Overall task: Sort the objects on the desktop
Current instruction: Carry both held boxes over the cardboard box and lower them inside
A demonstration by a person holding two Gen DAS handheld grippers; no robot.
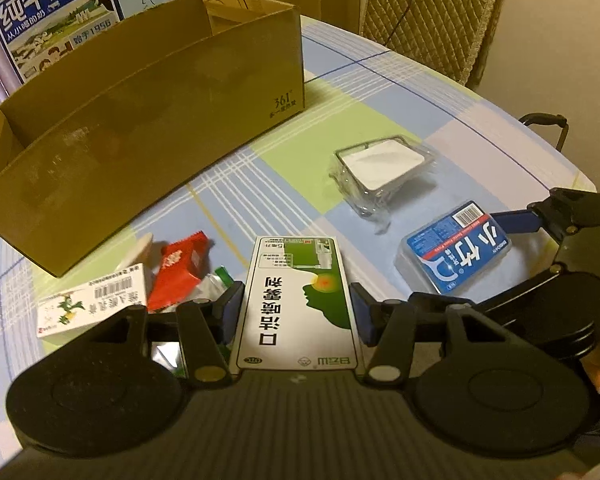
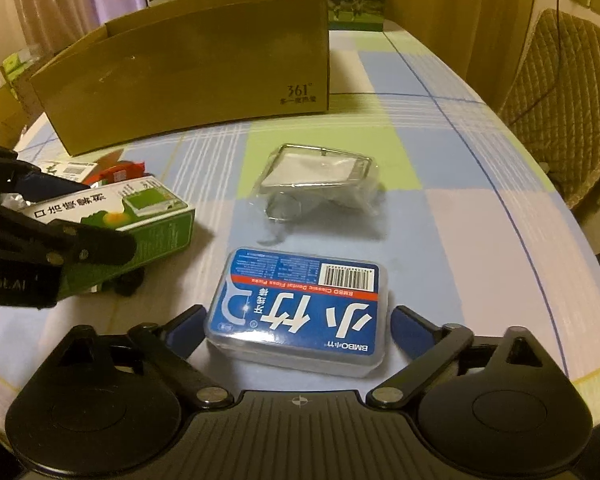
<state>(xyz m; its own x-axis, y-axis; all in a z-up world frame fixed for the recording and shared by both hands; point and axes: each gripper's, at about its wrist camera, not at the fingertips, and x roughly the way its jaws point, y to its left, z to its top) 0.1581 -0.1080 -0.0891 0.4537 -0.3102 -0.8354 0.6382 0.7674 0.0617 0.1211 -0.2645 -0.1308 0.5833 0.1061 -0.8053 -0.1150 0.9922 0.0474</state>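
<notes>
Cardboard box, brown, open-topped point(image 1: 148, 120): far side of checked tablecloth point(image 2: 440, 208) — the likely bin.
Green-and-white carton point(image 1: 300, 300): long sides between left gripper point(image 1: 296, 312) pads, appears clamped; light, stiff, crushable.
Blue-labelled clear plastic floss case point(image 2: 300, 308): flat on cloth, front centre; right gripper point(image 2: 298, 322) straddles it, jaws wide, apparently not touching. Slick, rigid — grip the short ends.

Left gripper point(image 1: 296, 308) clamped on green spray box point(image 1: 298, 300). Floss case point(image 1: 456, 248) right, right gripper point(image 1: 540, 220) pad touching it. Cardboard box point(image 1: 148, 120) behind, wrapped tray point(image 1: 380, 168) mid-table.
</notes>
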